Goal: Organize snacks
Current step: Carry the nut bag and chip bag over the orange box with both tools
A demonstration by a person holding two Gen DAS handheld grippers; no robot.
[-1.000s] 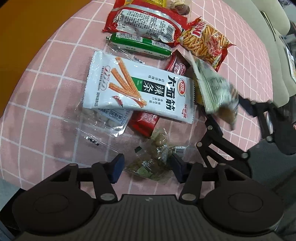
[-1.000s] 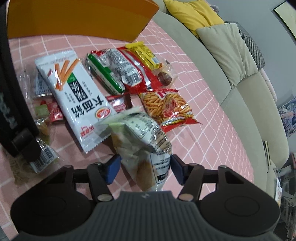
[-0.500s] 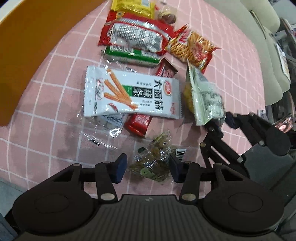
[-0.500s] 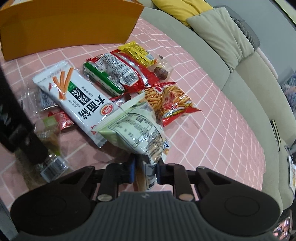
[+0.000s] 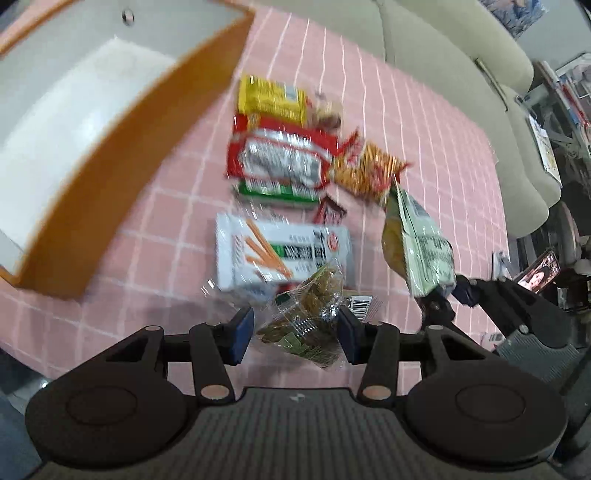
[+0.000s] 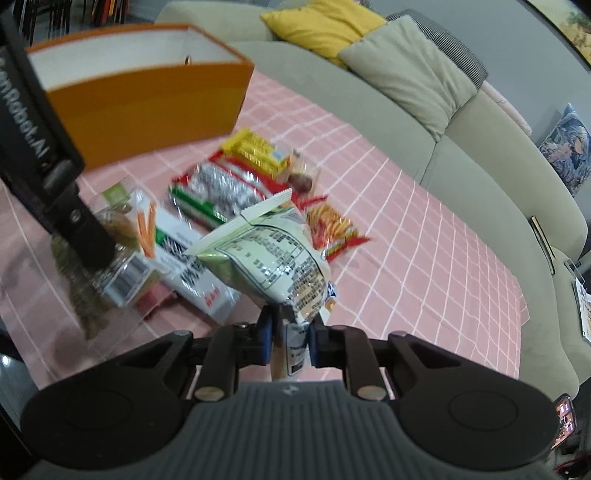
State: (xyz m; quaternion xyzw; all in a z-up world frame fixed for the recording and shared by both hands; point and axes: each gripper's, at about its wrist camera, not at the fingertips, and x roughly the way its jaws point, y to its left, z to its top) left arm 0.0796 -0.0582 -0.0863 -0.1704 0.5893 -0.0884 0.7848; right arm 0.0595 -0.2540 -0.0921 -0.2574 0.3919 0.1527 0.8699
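My left gripper (image 5: 295, 334) is shut on a clear bag of brown-green snacks (image 5: 306, 317), which hangs above the pink checked cloth (image 5: 177, 258). My right gripper (image 6: 290, 334) is shut on the bottom edge of a pale green chip bag (image 6: 273, 258), held upright off the cloth; the same bag (image 5: 417, 243) shows at the right of the left wrist view. On the cloth lie a white spicy-strip pack (image 5: 280, 247), a red pack (image 5: 284, 158), a green pack (image 5: 277, 190), a yellow pack (image 5: 271, 96) and an orange stick-snack bag (image 5: 369, 173).
An open orange box (image 5: 122, 173) with a white inside stands at the far left of the cloth, beside the snack pile. A beige sofa (image 6: 461, 155) with a yellow cushion (image 6: 325, 29) curves along the far and right sides. A small dark red packet (image 5: 328, 212) lies among the packs.
Both grippers closed on their bags and rose, lifting the clear bag and the green chip bag off the cloth. The view tilted up, so the box's inside now shows.
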